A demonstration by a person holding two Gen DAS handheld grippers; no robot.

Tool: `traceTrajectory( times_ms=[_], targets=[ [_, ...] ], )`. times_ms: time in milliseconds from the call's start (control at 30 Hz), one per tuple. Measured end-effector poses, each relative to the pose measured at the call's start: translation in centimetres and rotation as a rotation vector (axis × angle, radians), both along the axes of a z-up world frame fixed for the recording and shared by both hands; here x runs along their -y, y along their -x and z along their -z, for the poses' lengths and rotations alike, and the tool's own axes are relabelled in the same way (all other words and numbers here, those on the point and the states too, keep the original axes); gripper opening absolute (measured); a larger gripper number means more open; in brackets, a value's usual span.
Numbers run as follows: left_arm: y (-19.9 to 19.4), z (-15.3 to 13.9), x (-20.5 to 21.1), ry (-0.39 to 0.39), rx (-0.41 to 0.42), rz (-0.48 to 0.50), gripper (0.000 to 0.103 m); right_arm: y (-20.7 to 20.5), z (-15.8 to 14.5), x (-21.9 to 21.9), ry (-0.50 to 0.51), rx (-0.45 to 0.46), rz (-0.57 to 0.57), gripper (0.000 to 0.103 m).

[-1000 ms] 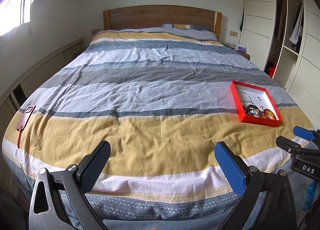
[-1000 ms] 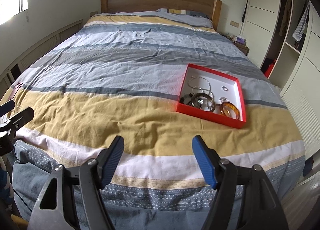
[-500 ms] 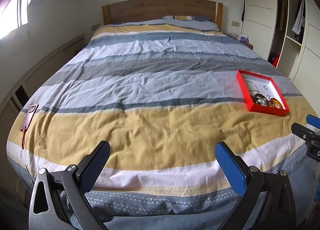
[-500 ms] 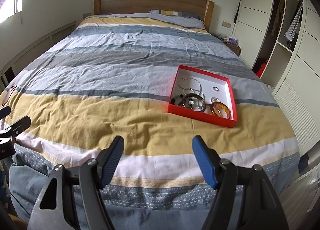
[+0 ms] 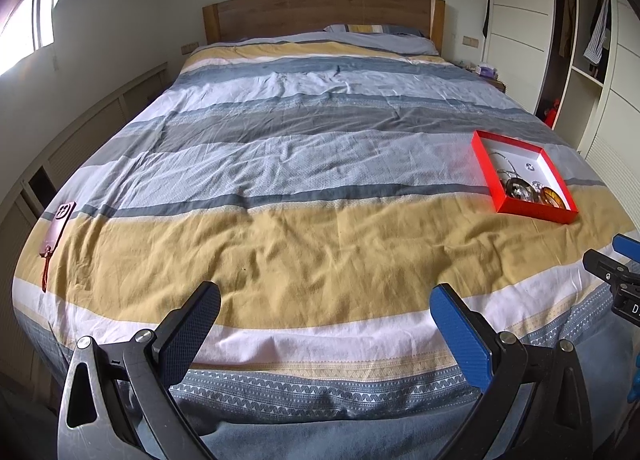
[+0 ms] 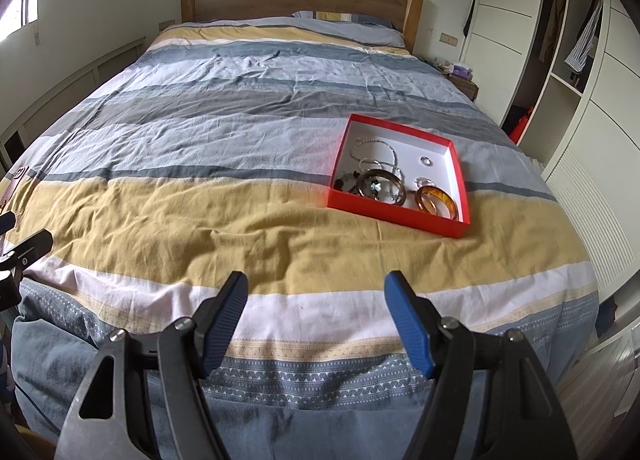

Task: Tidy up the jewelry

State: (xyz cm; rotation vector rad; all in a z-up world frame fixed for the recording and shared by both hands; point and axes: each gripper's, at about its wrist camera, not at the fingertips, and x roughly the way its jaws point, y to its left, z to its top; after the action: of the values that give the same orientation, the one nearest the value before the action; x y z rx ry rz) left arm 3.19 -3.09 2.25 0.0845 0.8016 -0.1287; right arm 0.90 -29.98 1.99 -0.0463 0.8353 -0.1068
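A red box with a white inside (image 6: 450, 155) lies on the striped bed, right of centre; it also shows in the left wrist view (image 5: 490, 175). It holds an amber bangle (image 6: 436, 201), a dark metal bangle (image 6: 382, 185), a silver chain (image 6: 374, 151) and a small ring (image 6: 426, 160). My right gripper (image 6: 316, 316) is open and empty over the foot of the bed, well short of the box. My left gripper (image 5: 326, 328) is open and empty, far left of the box.
A pink phone with a strap (image 5: 58, 223) lies near the bed's left edge. A wooden headboard (image 5: 320, 11) and pillow stand at the far end. Wardrobes (image 6: 560, 39) and a nightstand (image 6: 460, 79) line the right side.
Both grippers have shifted and tilted slightly, so the box sits a little differently in each view. Both stay open and empty.
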Motion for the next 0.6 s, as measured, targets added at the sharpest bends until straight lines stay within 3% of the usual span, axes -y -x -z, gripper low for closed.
traceTrajectory(
  times_ms=[600],
  targets=[
    [0.54, 0.15, -0.64, -0.001, 0.001, -0.026, 0.102, 0.2, 0.63, 0.08, 0.002, -0.013, 0.004, 0.069]
  ],
)
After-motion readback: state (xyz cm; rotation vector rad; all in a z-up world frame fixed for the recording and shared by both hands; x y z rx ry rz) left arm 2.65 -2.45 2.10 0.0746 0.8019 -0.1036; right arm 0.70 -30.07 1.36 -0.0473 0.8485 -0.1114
